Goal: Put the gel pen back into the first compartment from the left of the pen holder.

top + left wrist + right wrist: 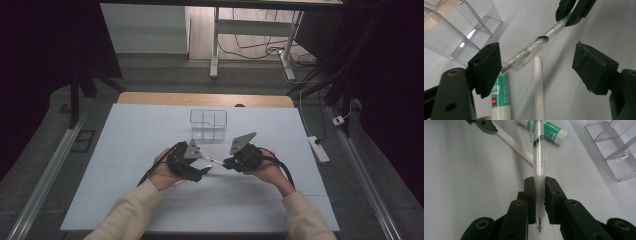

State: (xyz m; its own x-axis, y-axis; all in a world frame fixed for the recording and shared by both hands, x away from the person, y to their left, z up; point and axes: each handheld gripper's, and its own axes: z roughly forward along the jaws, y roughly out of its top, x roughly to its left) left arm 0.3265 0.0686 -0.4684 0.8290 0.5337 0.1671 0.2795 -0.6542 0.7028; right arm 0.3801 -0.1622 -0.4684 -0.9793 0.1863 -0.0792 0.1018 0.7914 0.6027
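The right gripper (539, 195) was clenched on a clear pen (539, 157), its pads pressed against the frosted grip section, with the writing tip poking out below the jaws toward 6 o'clock in the right gripper view and the barrel running up toward 12 o'clock. In the high view the pen (214, 160) spanned the gap between the two hands near the middle of the white table (125, 150), with the right gripper (231, 163) at its 3 o'clock end.

The left gripper (536, 67) stood released, its jaws set wide apart. In its own view the clip end of the pen (529, 51) reached down between them to just beside the left pad; whether it touched that pad could not be told.

Under the pen lay a green-and-white glue stick (500, 100) and a thin white rod (538, 82), side by side on the table. A clear plastic organizer (208, 125) with compartments stood at 12 o'clock from the hands, apart from both grippers.
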